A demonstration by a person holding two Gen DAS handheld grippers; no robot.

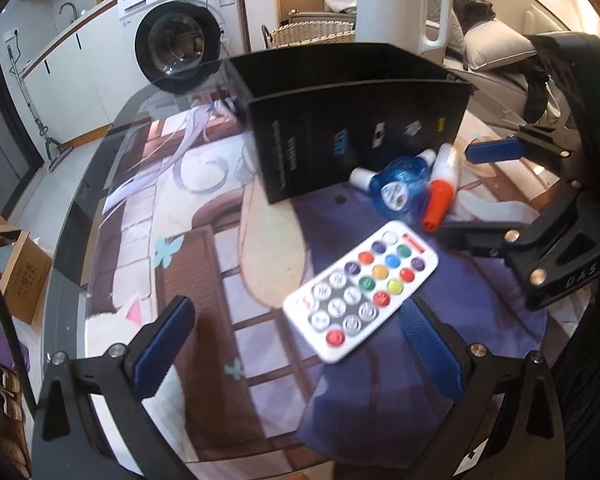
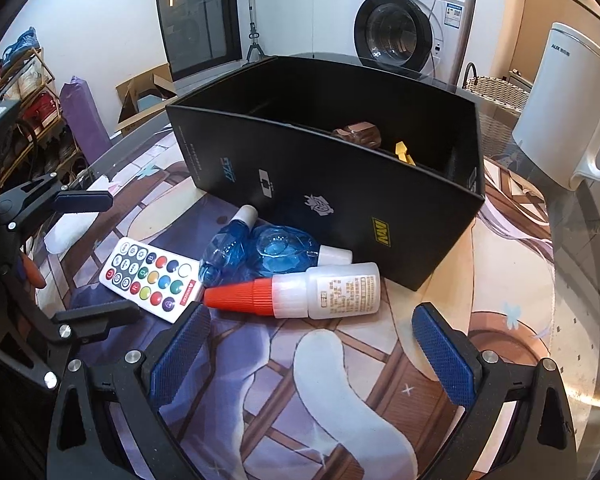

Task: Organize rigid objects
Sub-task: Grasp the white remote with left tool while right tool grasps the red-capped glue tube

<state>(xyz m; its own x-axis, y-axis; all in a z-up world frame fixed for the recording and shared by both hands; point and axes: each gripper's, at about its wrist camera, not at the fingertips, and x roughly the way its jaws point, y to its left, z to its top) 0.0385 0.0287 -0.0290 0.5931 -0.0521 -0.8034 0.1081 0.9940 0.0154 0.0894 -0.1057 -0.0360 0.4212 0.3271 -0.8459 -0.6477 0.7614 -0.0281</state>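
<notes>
A black open box stands on the printed mat; a brown item and a yellow item lie inside. In front of it lie a white remote with coloured buttons, two blue bottles and a white glue bottle with an orange cap. My left gripper is open and empty, just short of the remote. My right gripper is open and empty, just short of the glue bottle. Each gripper shows in the other's view, the right one, the left one.
A white kettle stands on the glass table behind the box. A washing machine, a wicker basket, a cardboard box on the floor and a shoe rack surround the table.
</notes>
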